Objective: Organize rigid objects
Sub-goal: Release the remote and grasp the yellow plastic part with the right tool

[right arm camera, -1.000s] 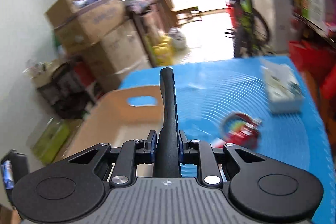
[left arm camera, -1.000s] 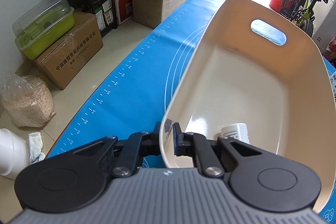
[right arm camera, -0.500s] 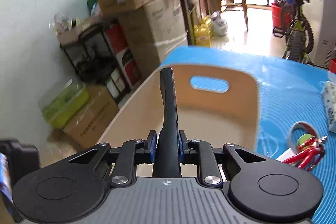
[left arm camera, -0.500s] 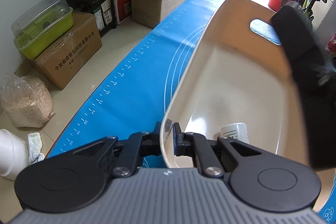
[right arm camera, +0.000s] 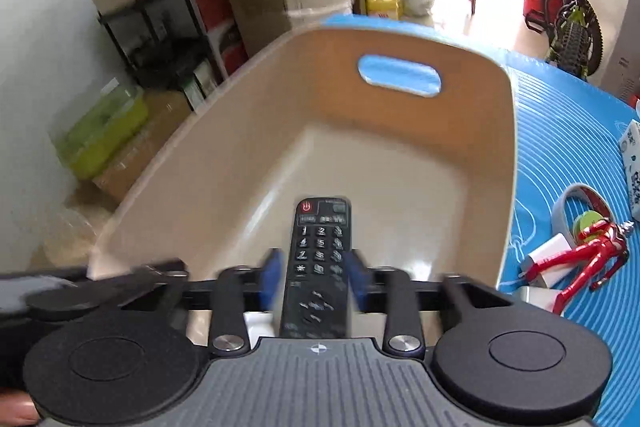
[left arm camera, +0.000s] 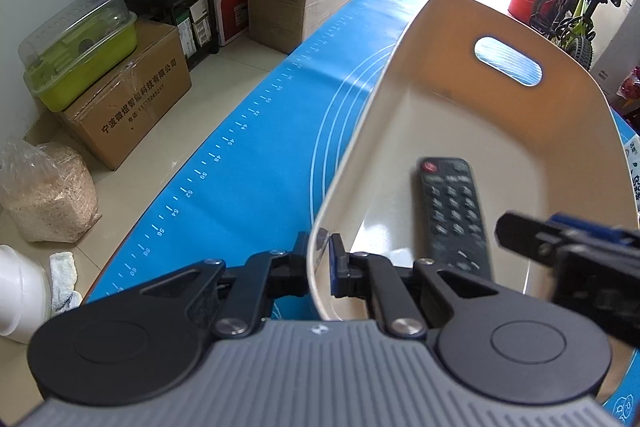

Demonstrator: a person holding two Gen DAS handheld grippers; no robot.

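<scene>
Right wrist: remote control (right arm camera: 318, 263), digits 1, 2, 5 legible, lengthwise, red power button away, seemingly loose between opening right tongs (right arm camera: 314, 281); left tongs (left arm camera: 320, 263) clamp beige basket (left arm camera: 400, 75) rim.

One cream bin (right arm camera: 472, 147) on the worktop (right arm camera: 560, 131) — inside it, one black remote (right arm camera: 320, 251). Beside the bin: one red figurine (right arm camera: 596, 259), one white tape ring (right arm camera: 576, 199), one white charger block (right arm camera: 546, 259), one printed white packet (right arm camera: 632, 163). Two tools — left (left arm camera: 322, 263) and right (right arm camera: 314, 279).
</scene>
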